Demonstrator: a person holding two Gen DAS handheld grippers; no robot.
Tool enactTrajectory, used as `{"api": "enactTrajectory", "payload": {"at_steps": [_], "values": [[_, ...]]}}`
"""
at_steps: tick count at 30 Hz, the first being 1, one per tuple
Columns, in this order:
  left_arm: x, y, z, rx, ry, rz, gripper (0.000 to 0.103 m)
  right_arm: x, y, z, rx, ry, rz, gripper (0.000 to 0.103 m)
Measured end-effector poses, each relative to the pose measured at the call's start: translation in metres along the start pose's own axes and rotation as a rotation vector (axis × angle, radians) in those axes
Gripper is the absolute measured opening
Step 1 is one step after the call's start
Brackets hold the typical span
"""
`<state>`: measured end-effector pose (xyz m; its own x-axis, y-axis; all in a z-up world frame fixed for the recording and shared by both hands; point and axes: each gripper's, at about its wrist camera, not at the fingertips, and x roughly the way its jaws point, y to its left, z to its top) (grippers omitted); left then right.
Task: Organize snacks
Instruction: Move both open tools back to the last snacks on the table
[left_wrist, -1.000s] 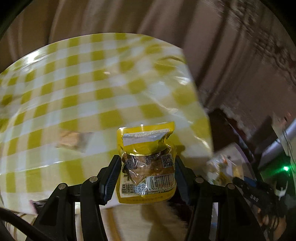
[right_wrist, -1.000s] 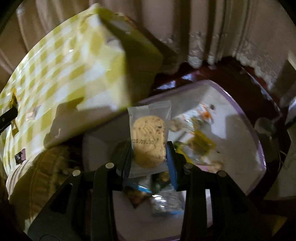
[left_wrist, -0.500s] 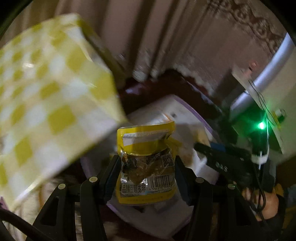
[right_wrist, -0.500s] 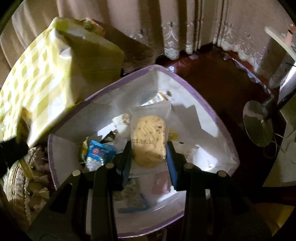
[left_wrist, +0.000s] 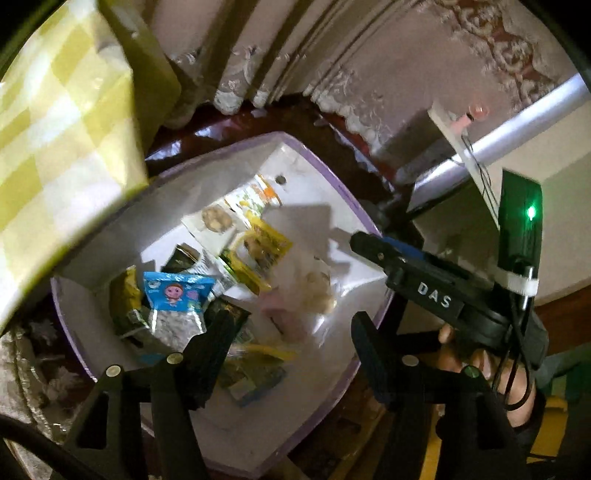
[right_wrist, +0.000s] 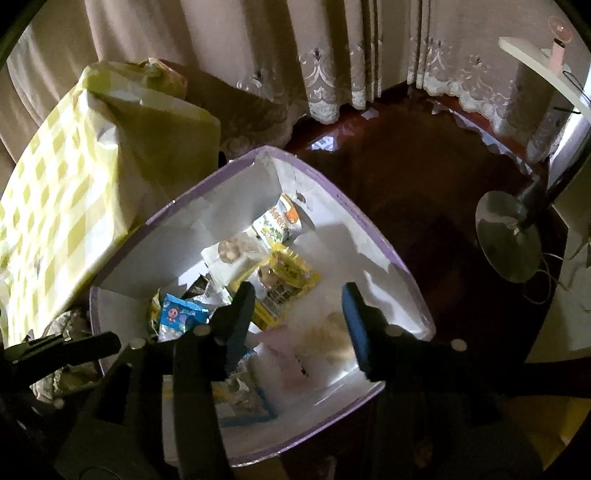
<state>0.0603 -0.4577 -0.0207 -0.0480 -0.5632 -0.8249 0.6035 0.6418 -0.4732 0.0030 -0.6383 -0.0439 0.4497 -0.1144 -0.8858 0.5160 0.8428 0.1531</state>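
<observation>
A white box with a purple rim (left_wrist: 334, 184) (right_wrist: 343, 201) stands on the dark floor and holds several snack packets. Both grippers hover over it. My left gripper (left_wrist: 291, 332) is open and empty. My right gripper (right_wrist: 299, 314) is open and empty; its body also shows in the left wrist view (left_wrist: 424, 288). A clear cookie packet (right_wrist: 325, 336) (left_wrist: 314, 291) appears blurred inside the box. A yellow packet (right_wrist: 284, 275) (left_wrist: 264, 245) and a blue cartoon packet (left_wrist: 173, 295) (right_wrist: 177, 314) lie among the others.
A table with a yellow checked cloth (left_wrist: 62, 147) (right_wrist: 55, 206) overhangs the box's left side. Lace curtains (right_wrist: 332, 74) hang behind. A fan base (right_wrist: 509, 236) stands on the floor to the right.
Both grippers have opened over the box. The yellow packet has left the left gripper and the cookie packet has left the right one; the cookie packet shows blurred in the box.
</observation>
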Motion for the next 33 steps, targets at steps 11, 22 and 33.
{"api": "enactTrajectory", "payload": {"at_steps": [11, 22, 33], "values": [[-0.036, 0.024, -0.001, -0.052, -0.105, 0.047, 0.067, -0.006, 0.027, 0.005, -0.041, -0.003, 0.021, 0.058], [-0.097, 0.076, -0.018, -0.165, -0.261, 0.133, 0.067, -0.012, 0.100, 0.005, -0.162, 0.003, 0.087, 0.060], [-0.160, 0.152, -0.078, -0.358, -0.359, 0.234, 0.067, -0.014, 0.210, -0.020, -0.356, 0.051, 0.213, 0.063]]}}
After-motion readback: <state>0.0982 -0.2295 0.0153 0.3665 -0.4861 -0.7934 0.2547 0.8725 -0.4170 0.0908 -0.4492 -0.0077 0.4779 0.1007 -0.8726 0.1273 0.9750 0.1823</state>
